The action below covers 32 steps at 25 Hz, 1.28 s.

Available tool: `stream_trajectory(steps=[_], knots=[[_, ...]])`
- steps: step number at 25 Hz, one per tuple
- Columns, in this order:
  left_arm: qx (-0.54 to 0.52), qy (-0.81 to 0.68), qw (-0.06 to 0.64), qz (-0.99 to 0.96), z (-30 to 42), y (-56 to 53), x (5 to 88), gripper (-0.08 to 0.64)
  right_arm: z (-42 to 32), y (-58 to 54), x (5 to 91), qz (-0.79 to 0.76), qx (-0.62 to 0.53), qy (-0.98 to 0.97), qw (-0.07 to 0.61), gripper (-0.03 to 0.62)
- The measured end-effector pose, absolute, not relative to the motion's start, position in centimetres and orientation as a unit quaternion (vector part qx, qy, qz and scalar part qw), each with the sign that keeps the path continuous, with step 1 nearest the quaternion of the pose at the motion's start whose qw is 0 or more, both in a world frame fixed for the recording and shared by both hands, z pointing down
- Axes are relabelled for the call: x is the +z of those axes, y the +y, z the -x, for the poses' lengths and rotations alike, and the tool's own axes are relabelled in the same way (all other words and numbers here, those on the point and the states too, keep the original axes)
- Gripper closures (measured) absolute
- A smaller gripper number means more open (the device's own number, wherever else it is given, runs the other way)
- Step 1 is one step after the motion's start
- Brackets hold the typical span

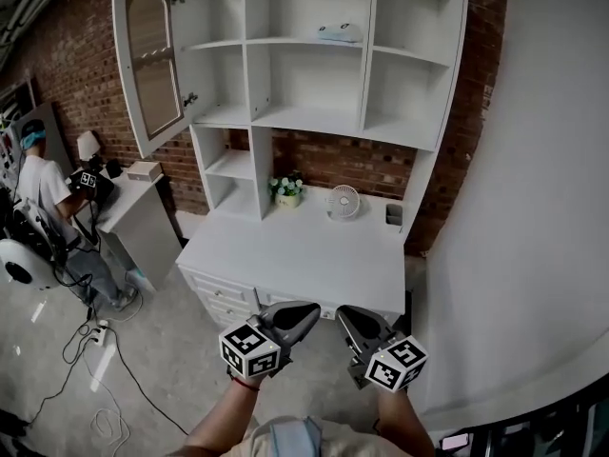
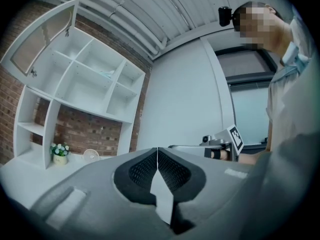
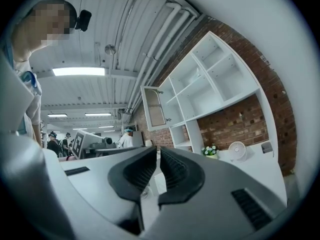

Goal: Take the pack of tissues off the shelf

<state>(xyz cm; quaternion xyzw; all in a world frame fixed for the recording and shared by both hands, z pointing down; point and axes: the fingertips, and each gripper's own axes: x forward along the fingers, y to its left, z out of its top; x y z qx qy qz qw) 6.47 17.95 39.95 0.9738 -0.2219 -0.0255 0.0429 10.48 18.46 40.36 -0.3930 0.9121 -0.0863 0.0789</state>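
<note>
White shelf unit (image 1: 314, 112) stands on the back of a white desk (image 1: 285, 255), against a brick wall. The glass-paned door (image 1: 150, 60) at the unit's upper left hangs open.

Pack of tissues (image 1: 340, 33): pale, lies flat on the top middle shelf board, near that board's right end. Nothing touches it.

On the desk top: small pot of flowers (image 1: 286, 189) at the back edge, just beside the unit's lower left column; small round fan (image 1: 343, 201) at the back edge, right of the pot; dark holder (image 1: 394, 214) at the back right corner.

Left gripper (image 1: 303, 314): held level just short of the desk's front edge, jaws pressed together tip to tip, nothing between them.

Right gripper (image 1: 350, 318): just beside the left one, same height, jaws closed to a thin slit, empty.

Both grippers are well apart from the pack, far below it.

Another person (image 1: 43, 184) stands at a separate white table (image 1: 133, 212) to the left. Cables (image 1: 105, 350) lie on the floor.
</note>
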Motion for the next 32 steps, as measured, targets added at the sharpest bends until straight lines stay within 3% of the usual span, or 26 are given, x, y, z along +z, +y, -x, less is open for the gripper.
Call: stream_trajectory(steps=[16,32], knots=[[-0.042,-0.238,0.013,-0.970,-7.3,10.5,38.8,0.549,-11.1,10.8,40.1,0.377,-0.078,0.920,0.077,0.571],[-0.054,-0.175,-0.001,-0.983,-4.5,-5.7,35.6,0.549,-7.7,-5.0,36.6,0.411,-0.049,0.906,0.085,0.554]])
